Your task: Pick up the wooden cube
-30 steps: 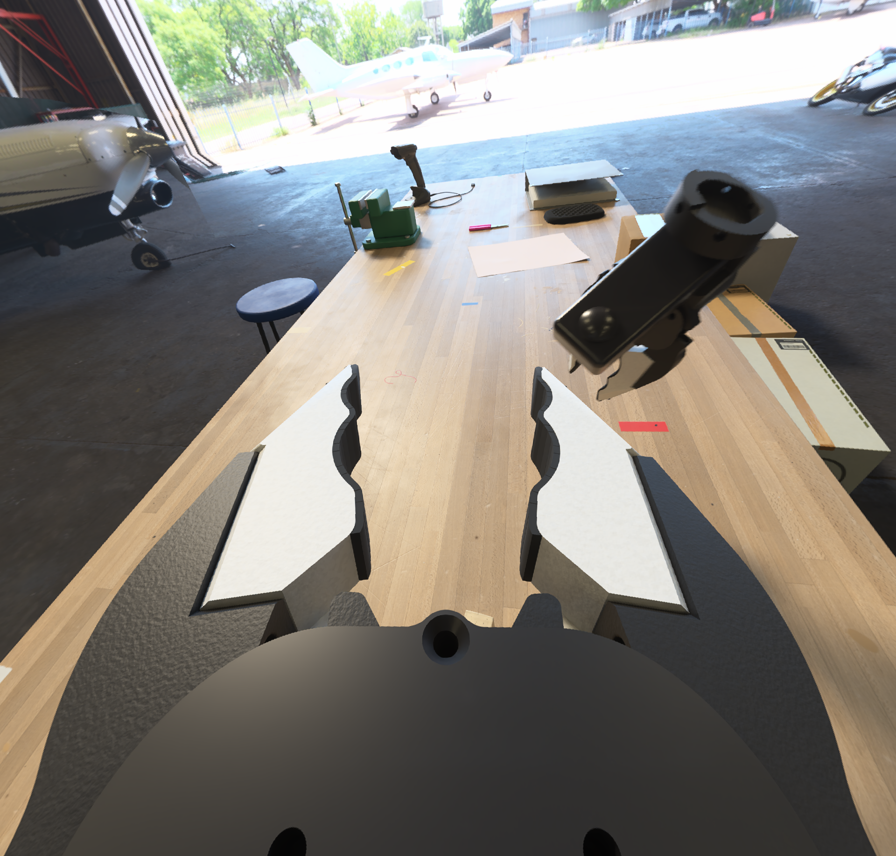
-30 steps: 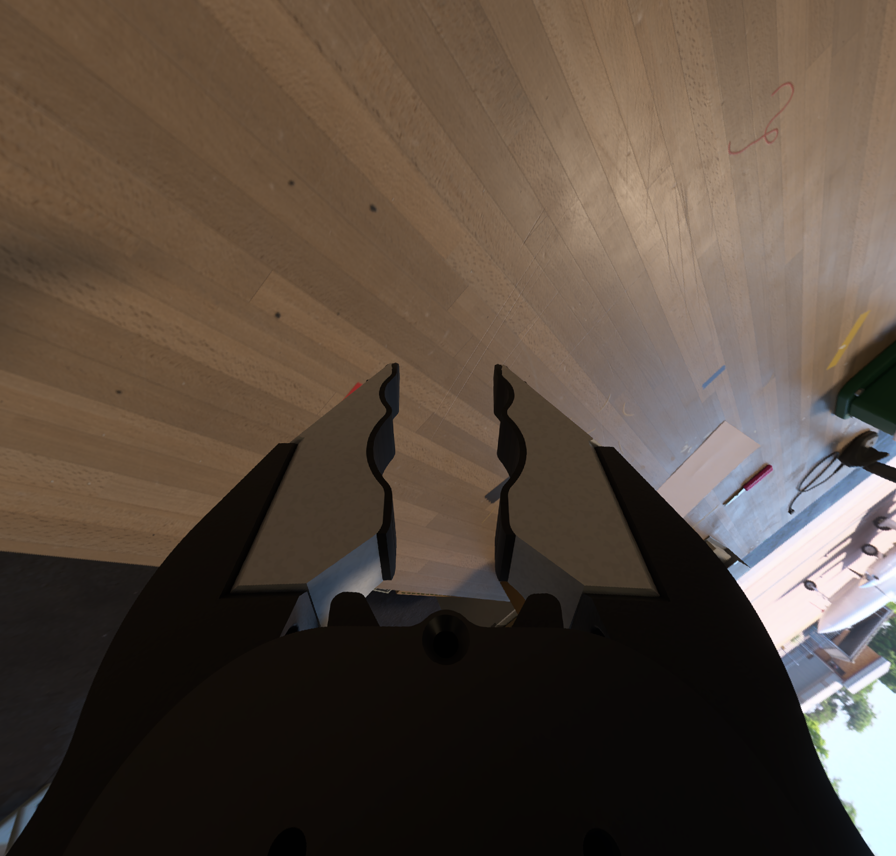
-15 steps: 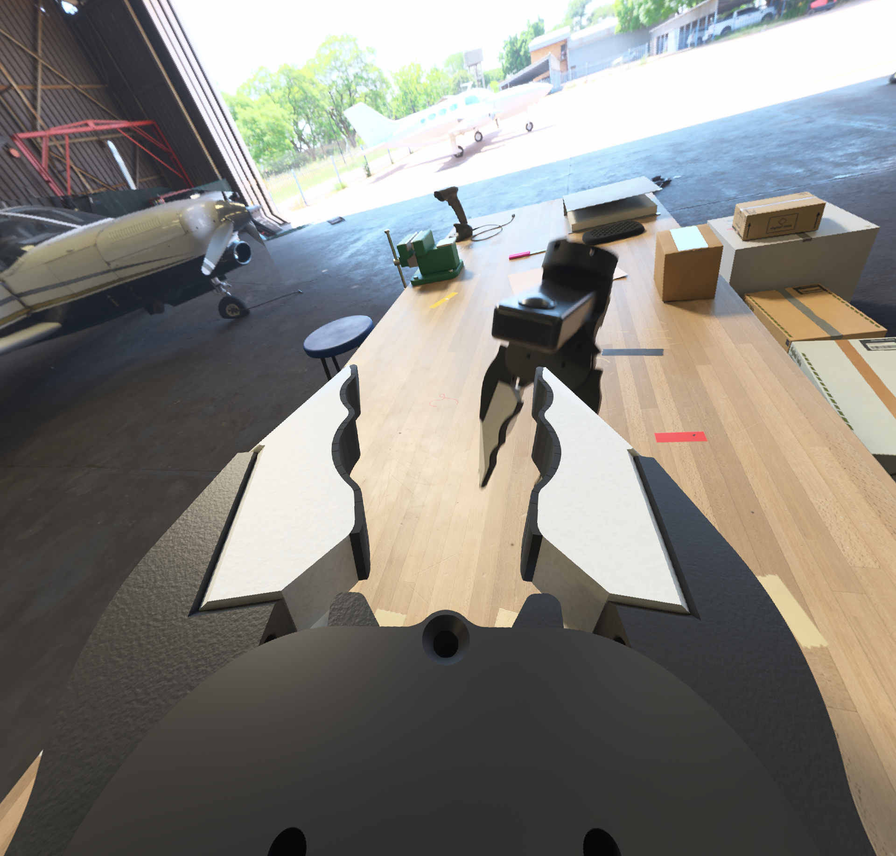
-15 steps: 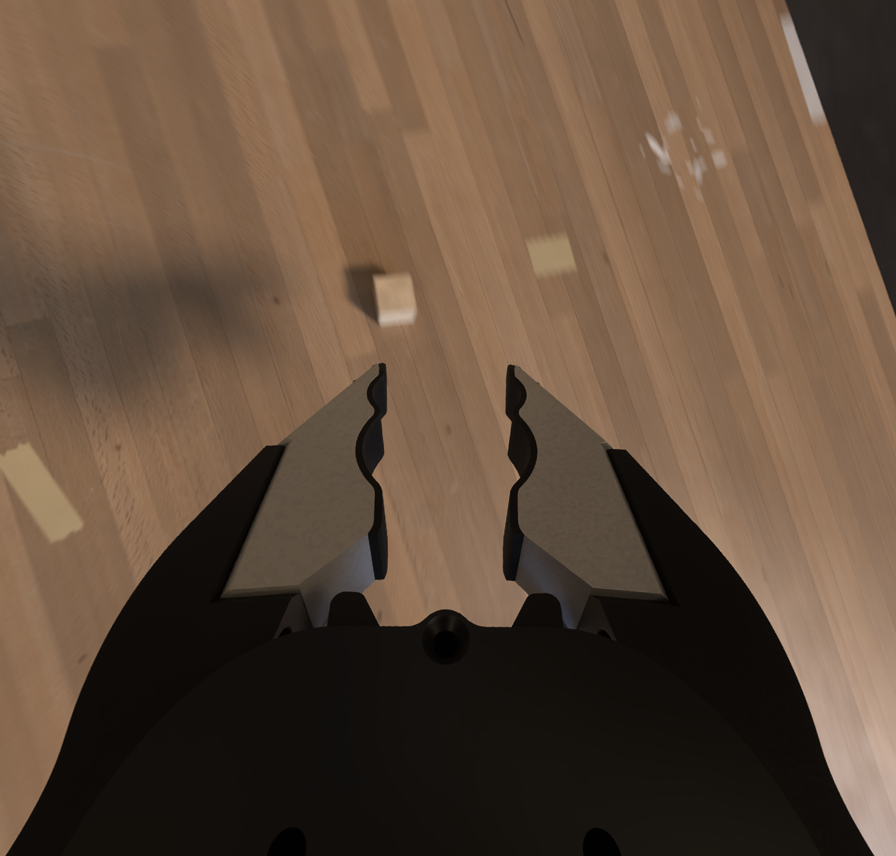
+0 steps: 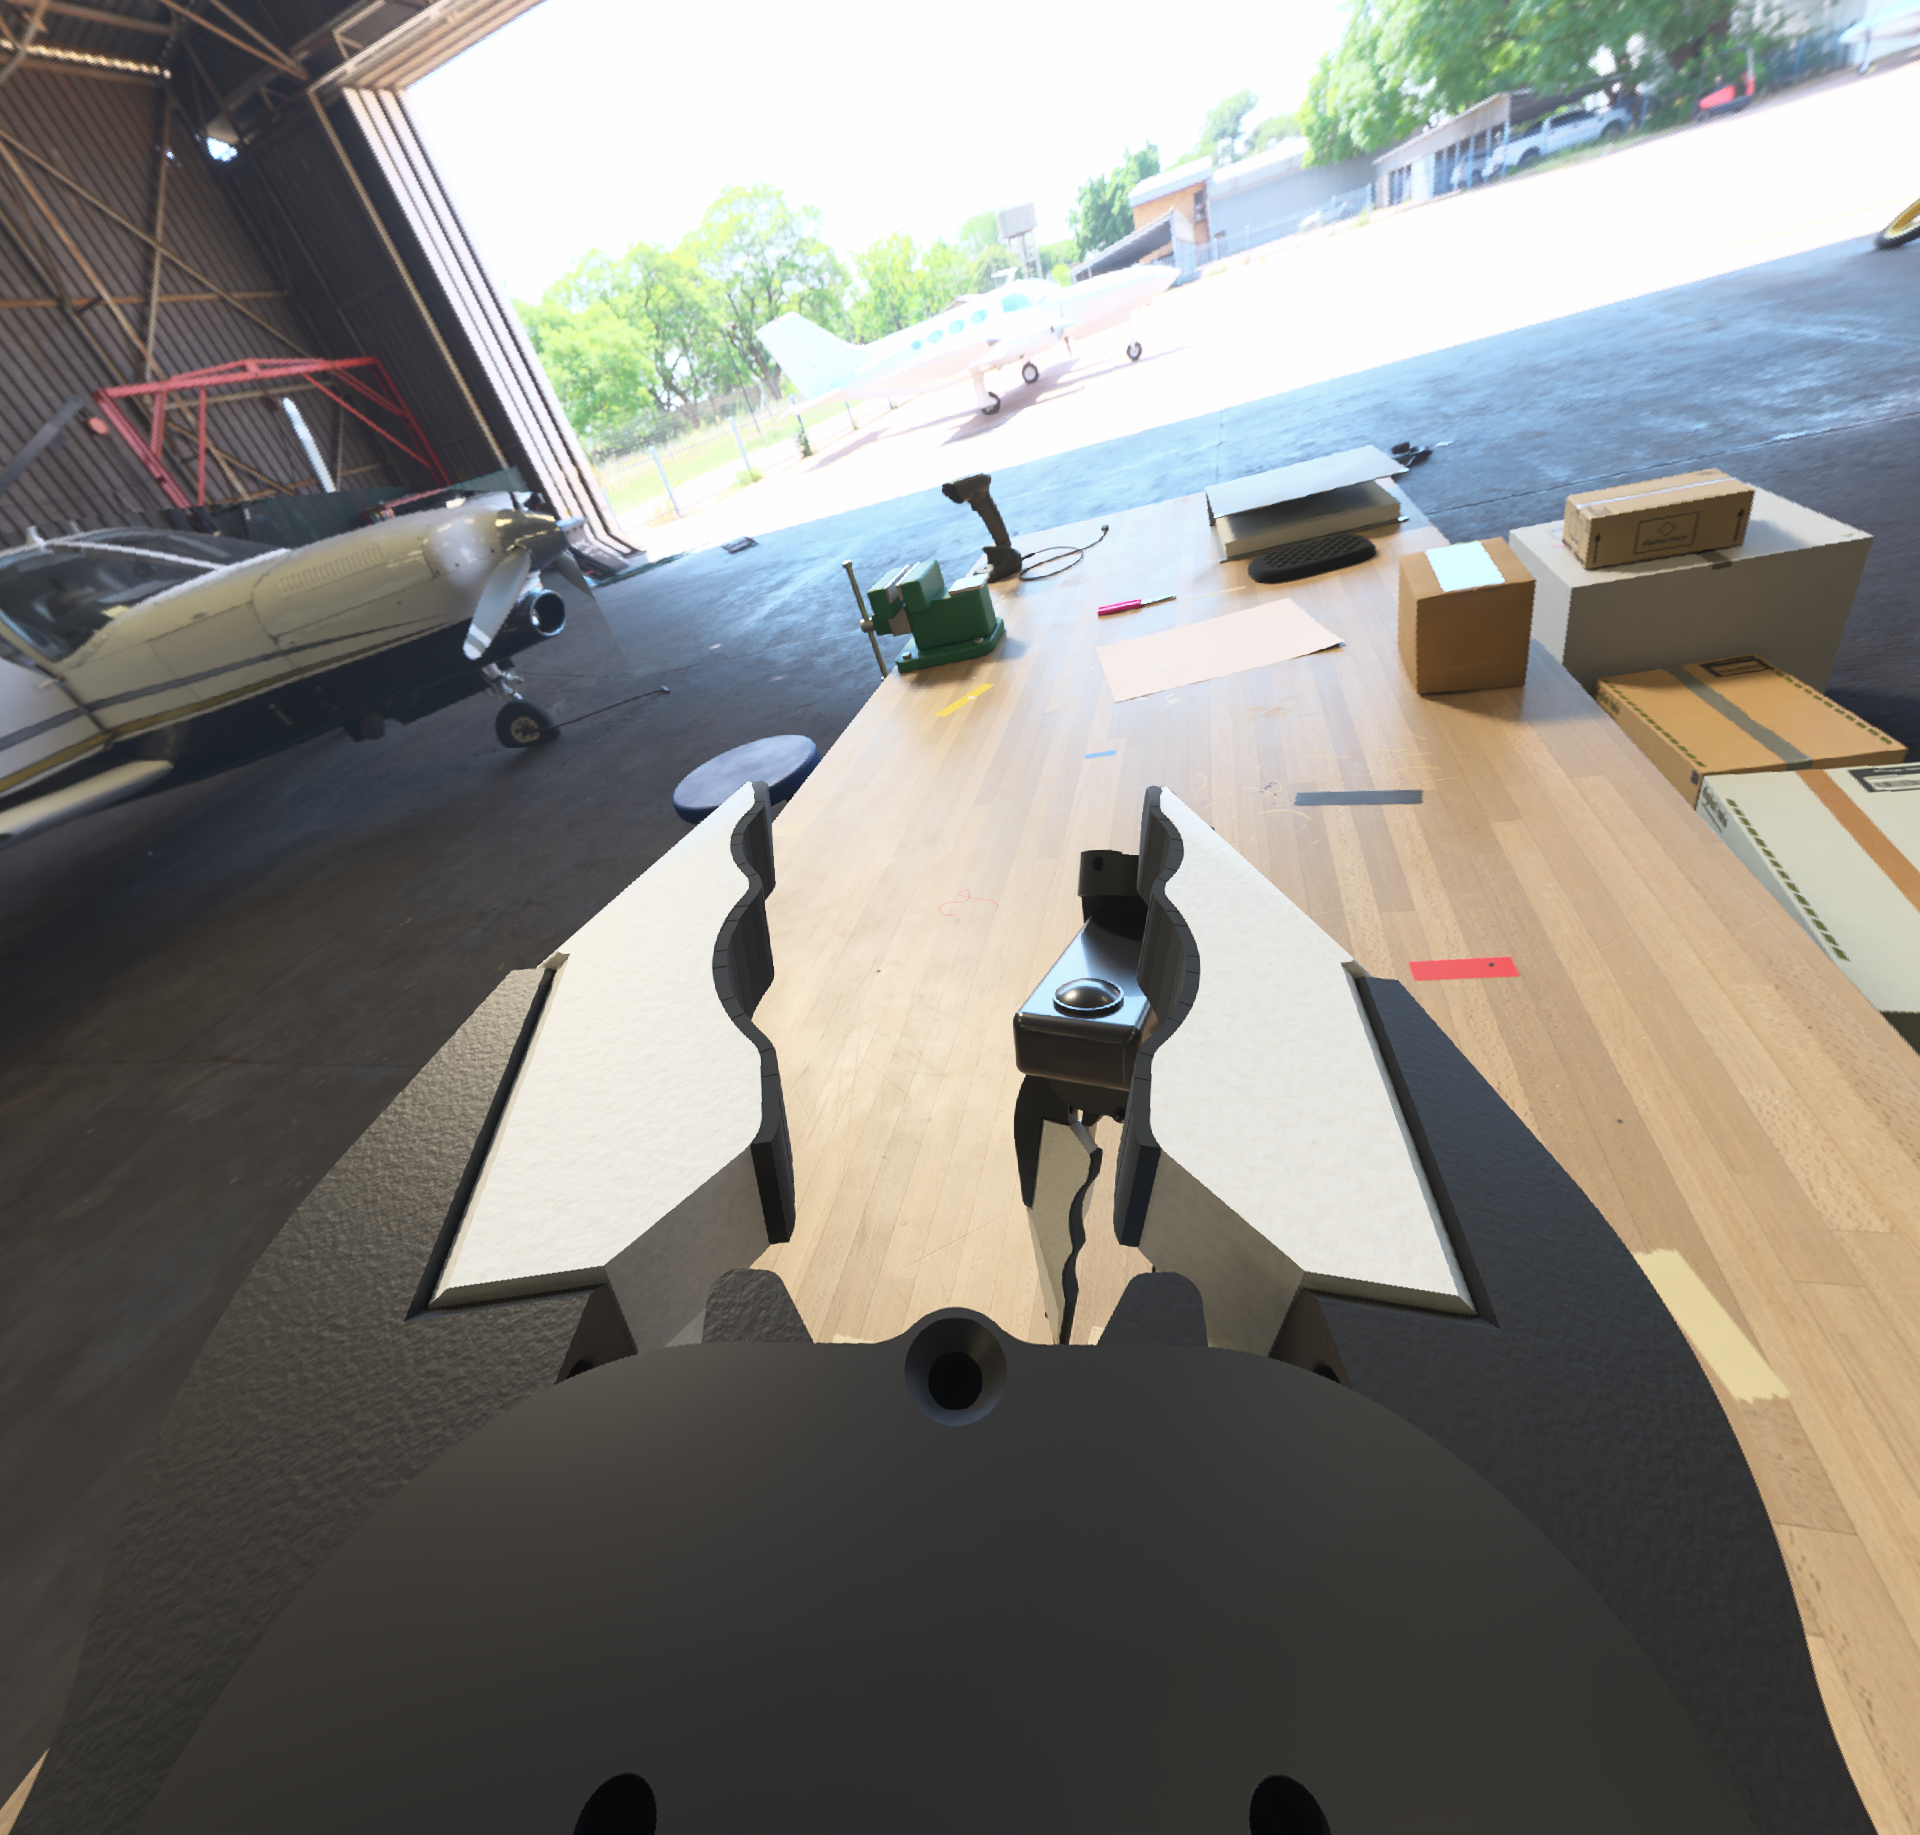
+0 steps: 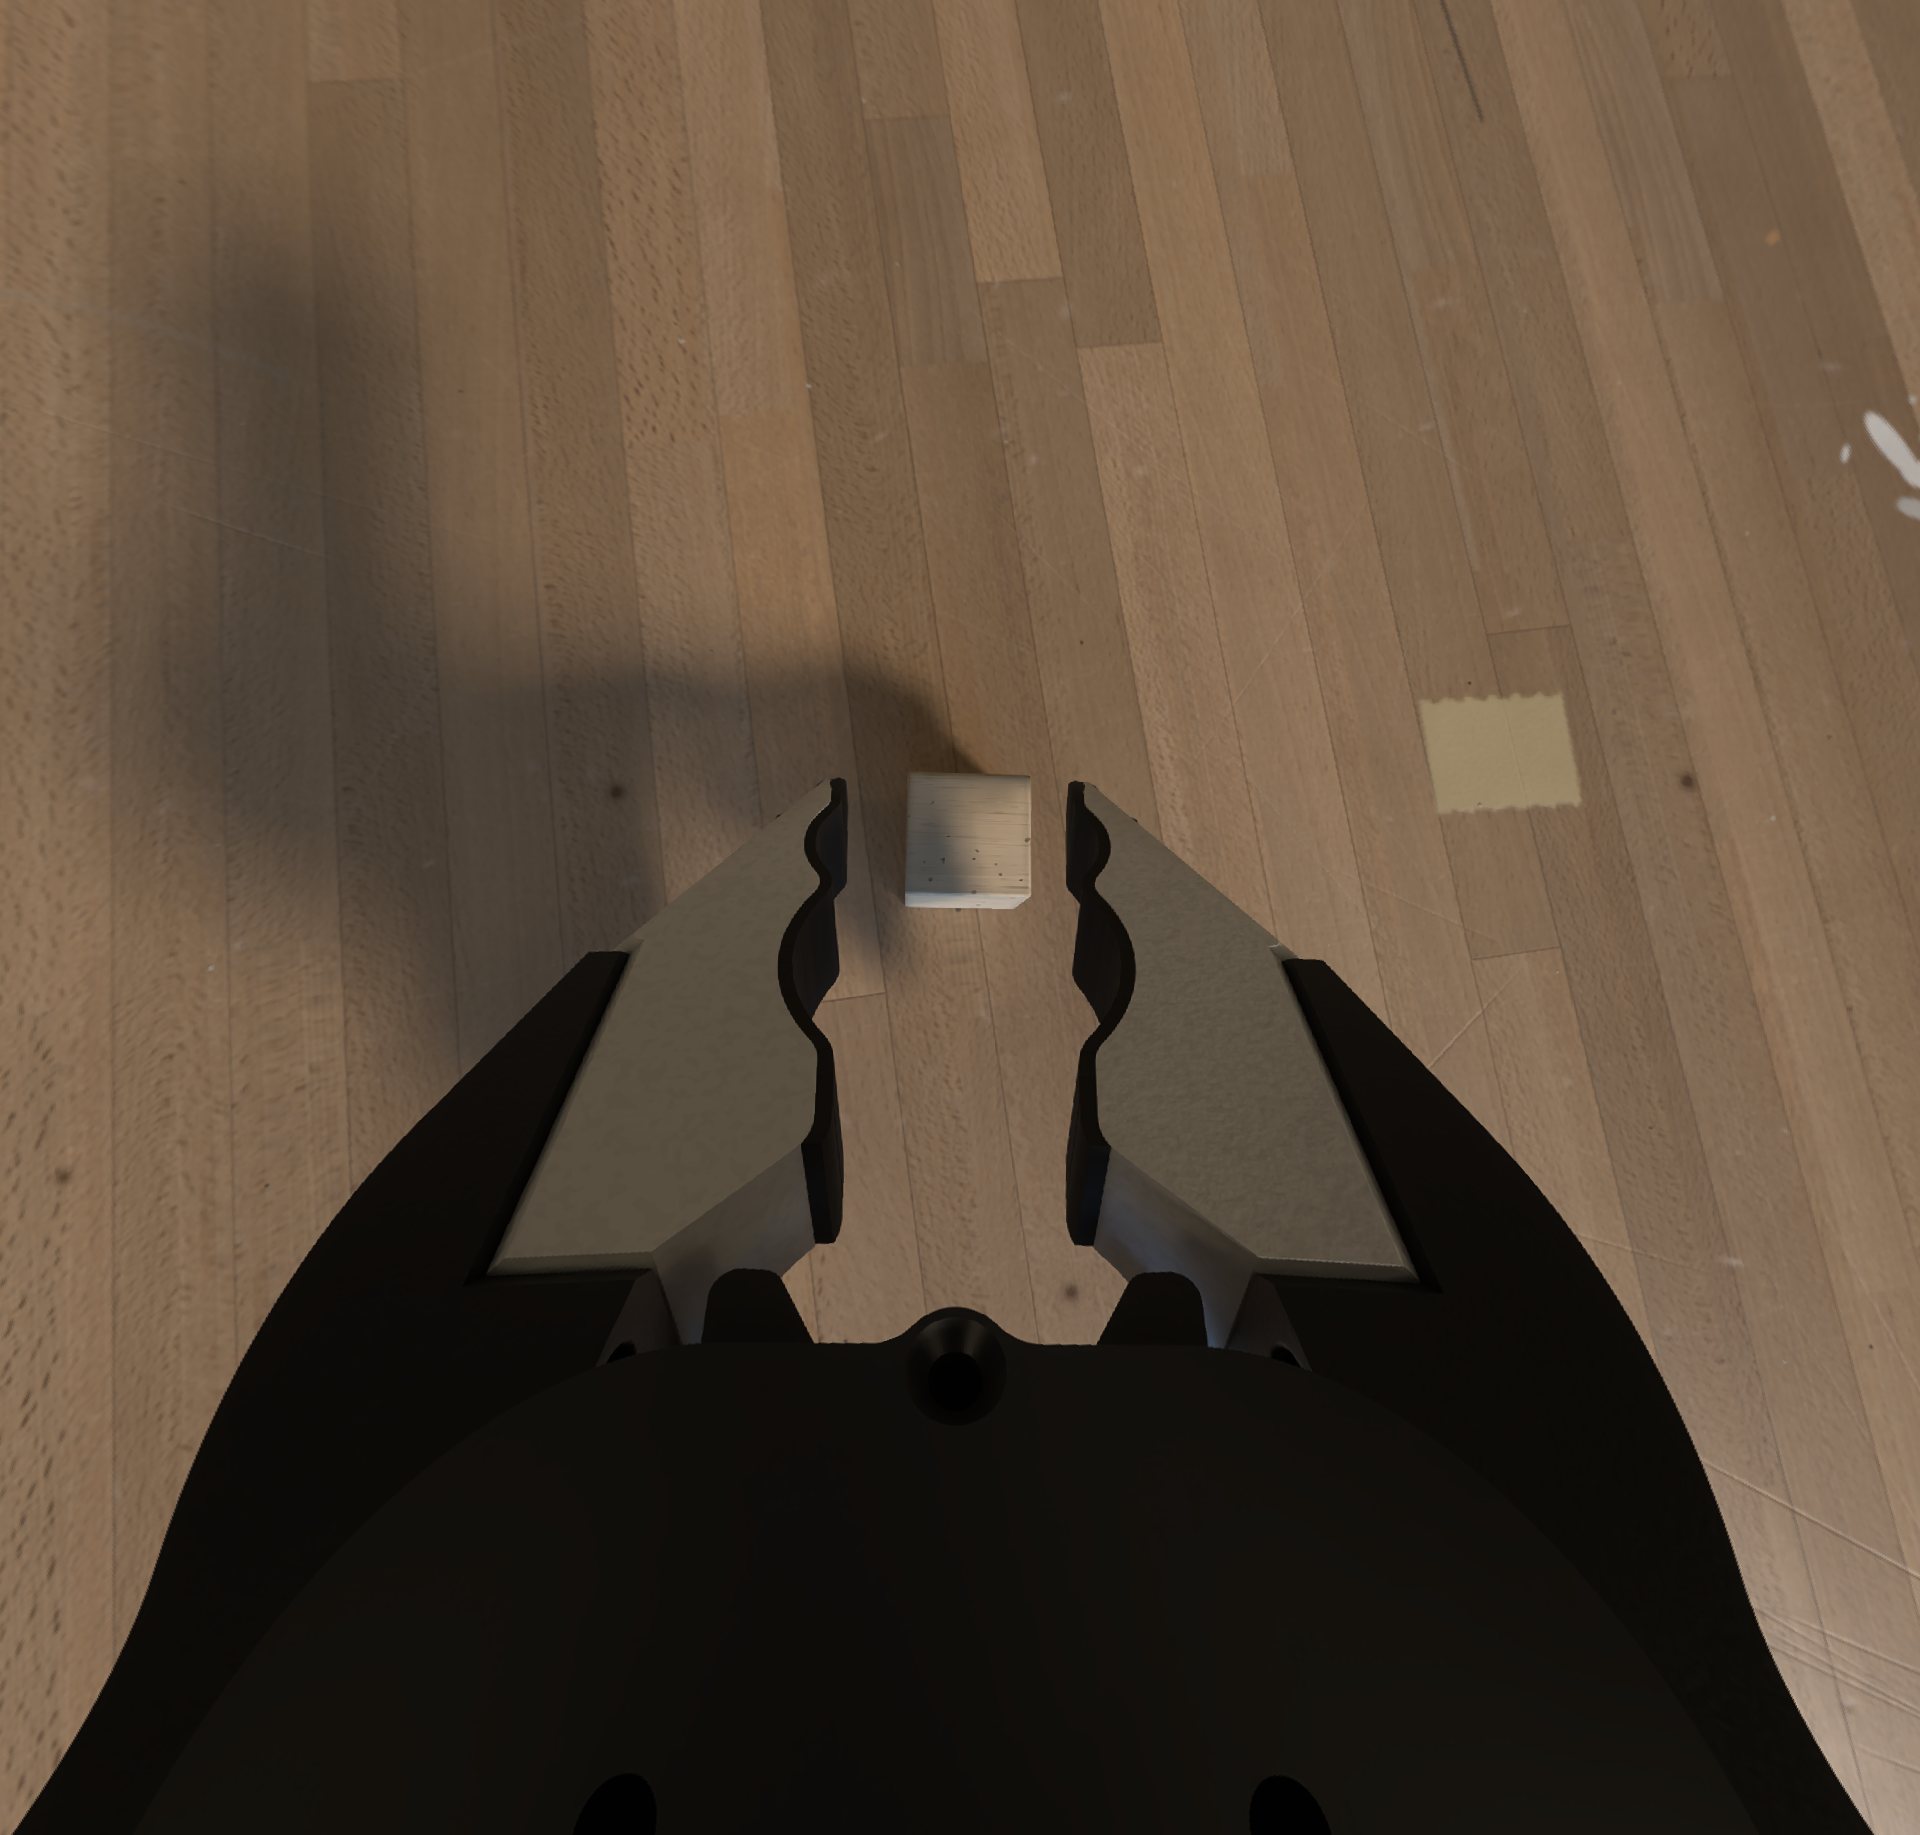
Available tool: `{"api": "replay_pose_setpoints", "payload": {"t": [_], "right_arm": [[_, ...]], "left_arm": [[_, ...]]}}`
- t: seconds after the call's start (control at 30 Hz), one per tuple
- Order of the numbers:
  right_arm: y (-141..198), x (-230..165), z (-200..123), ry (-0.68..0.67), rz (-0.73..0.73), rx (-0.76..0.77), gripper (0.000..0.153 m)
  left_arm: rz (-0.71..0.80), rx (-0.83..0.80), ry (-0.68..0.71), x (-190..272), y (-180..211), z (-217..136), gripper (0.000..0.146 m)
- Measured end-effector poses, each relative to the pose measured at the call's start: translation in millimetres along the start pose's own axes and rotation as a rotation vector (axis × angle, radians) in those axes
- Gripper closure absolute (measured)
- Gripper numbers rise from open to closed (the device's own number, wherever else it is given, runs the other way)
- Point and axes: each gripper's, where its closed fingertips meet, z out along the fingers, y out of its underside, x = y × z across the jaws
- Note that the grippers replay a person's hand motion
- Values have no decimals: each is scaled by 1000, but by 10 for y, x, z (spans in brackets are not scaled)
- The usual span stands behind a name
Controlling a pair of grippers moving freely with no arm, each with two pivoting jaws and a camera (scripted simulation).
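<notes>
Right claw (image 6: pixel 956 798) now swung down over bench (image 6: pixel 416 331), jaws spread, empty. Wooden cube (image 6: pixel 968 842), off-centre half a second ago, now squarely between fingertips, untouched. Ready to descend and close; left claw (image 5: pixel 956 809) open, idle.

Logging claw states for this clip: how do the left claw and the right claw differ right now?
The right claw points down at the wooden bench, while the left claw looks along it. The small pale wooden cube sits between the right claw's fingertips, untouched; the left claw's fingers frame only bench and the other claw. The right claw is shadowed, the left brightly lit. Both are open.
</notes>
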Motion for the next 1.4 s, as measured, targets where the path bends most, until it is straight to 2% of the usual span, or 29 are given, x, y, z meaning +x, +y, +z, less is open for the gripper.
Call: {"api": "replay_pose_setpoints", "payload": {"t": [0.2,0.33,0.43,0.53,0.6,0.67,0.73,0.8,0.9,1.03,1.13,1.2,1.4], "right_arm": [[63,29,75,28,-8,-60,120],[177,35,135,40,-27,-160,123],[81,41,78,64,-62,-113,125],[-15,128,-231,132,-83,-106,125],[-33,234,-648,231,-110,-130,125],[71,305,-1212,336,-89,-173,125],[360,325,-1813,408,35,-222,125],[811,340,-2355,511,211,-289,125],[1550,285,-2774,532,482,-387,125],[2357,334,-2748,437,775,-526,125],[2797,283,-2625,325,900,-663,125],[2928,286,-2566,288,933,-655,125],[3200,309,-2583,305,1019,-716,125]], "left_arm": [[-5,-15,1,-24,42,43,75],[3,-29,1,-14,66,76,75],[5,-38,-2,-16,81,98,74],[4,-43,-4,-14,87,112,74],[4,-45,-4,-6,85,111,74],[10,-44,-4,5,74,99,74],[16,-38,-2,16,57,79,74],[16,-29,-1,21,35,57,75],[13,-21,1,24,21,45,75],[8,-33,6,27,49,85,75],[12,-53,10,43,87,129,75],[22,-66,9,54,105,147,75],[30,-83,23,87,137,192,75]]}}
